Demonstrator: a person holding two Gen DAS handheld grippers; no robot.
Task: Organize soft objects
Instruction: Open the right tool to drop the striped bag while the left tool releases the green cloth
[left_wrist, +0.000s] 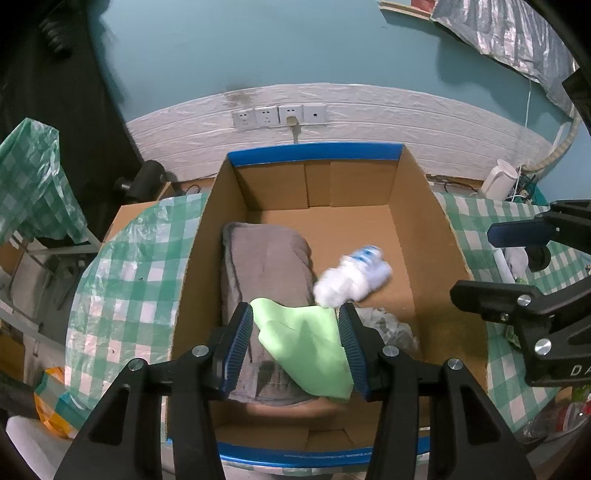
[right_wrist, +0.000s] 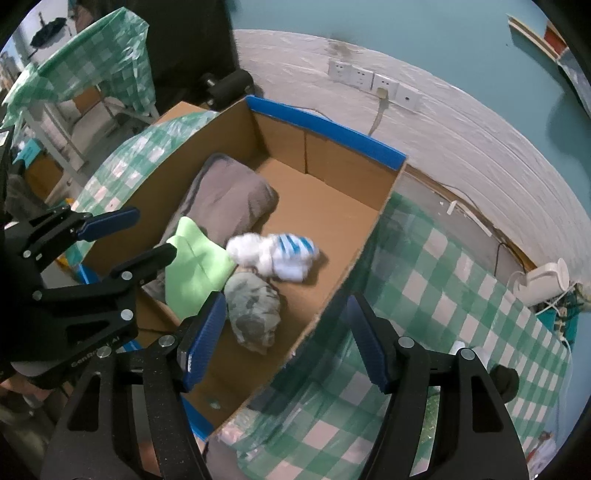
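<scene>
An open brown cardboard box with blue-taped rims (left_wrist: 424, 206) stands on a table covered in a green-and-white checked plastic cloth (left_wrist: 122, 280). Inside it, a folded grey towel (left_wrist: 266, 262) lies along the left wall, with a light green cloth (left_wrist: 306, 343) draped over its near end. A white-and-blue striped sock bundle (left_wrist: 351, 277) sits mid-floor, blurred as if in motion, and a rolled grey mottled sock pair (right_wrist: 253, 310) lies on the box floor at the near side, just beside the green cloth.

The left gripper (left_wrist: 295, 343) is held above the near part of the box, its jaws spread wide; the green cloth is seen between them, but it appears to rest on the towel rather than be gripped. The right gripper (right_wrist: 288, 332) is also wide open and holds nothing, poised over the box's right wall.

The placing step appears to be in hand, with four soft items already in the box. Next, withdrawal of both grippers would be called for, then a reach toward the remaining items seen on the cloth to the right of the box.
</scene>
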